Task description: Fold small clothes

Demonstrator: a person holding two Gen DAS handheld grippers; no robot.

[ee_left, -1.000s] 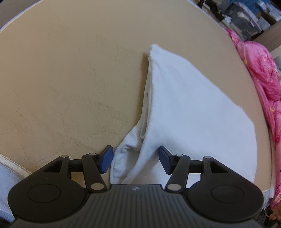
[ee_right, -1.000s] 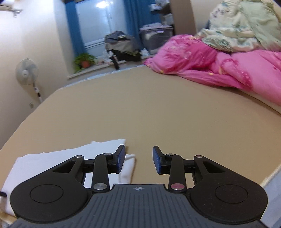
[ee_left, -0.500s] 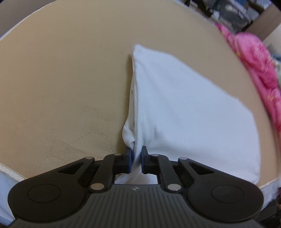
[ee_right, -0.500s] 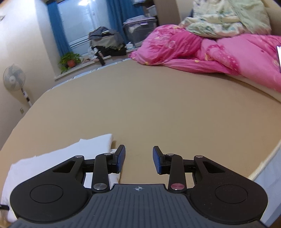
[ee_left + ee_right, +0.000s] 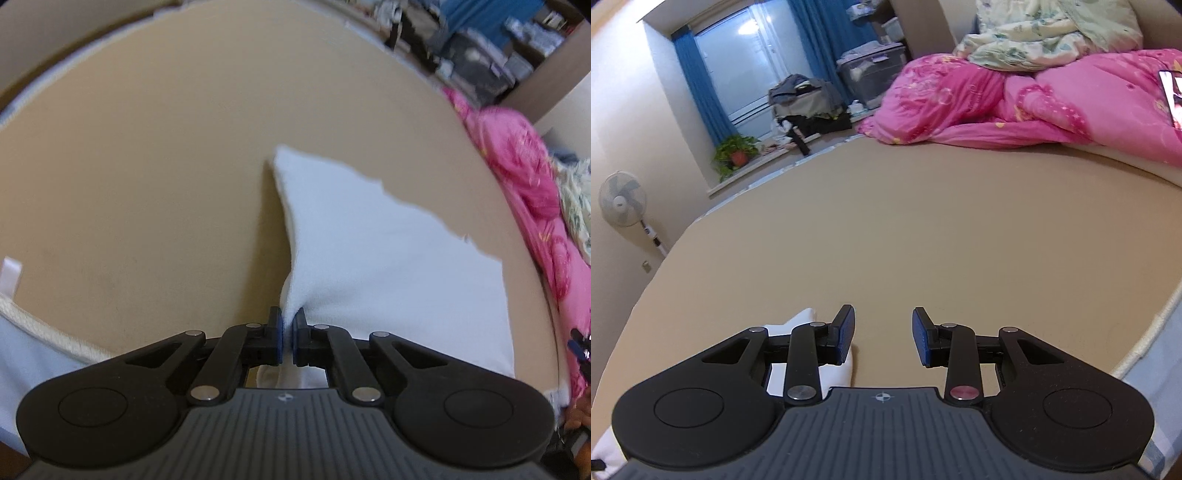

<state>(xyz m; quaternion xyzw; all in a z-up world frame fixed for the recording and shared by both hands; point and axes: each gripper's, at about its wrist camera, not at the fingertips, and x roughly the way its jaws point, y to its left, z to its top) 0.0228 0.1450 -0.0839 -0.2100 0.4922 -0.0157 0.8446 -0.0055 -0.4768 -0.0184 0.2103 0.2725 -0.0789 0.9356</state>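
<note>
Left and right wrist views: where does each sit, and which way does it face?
Left wrist: behind the left tool, angled down at the white cloth pinched between its fingers, on the tan mattress.
Right wrist: behind the open right tool, looking across the mattress toward the pink duvet and window.
Shared: cloth, mattress, duvet.

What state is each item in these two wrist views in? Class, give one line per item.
Left claw: shut, pinching the near corner of the white garment.
Right claw: open, holding nothing, above the bed.
White garment: folded, near corner lifted, the rest lying on the tan bed sheet.
Pink quilt: crumpled in a heap.
Blue curtains: drawn apart.
Standing fan: upright; running or not, cannot tell.
</note>
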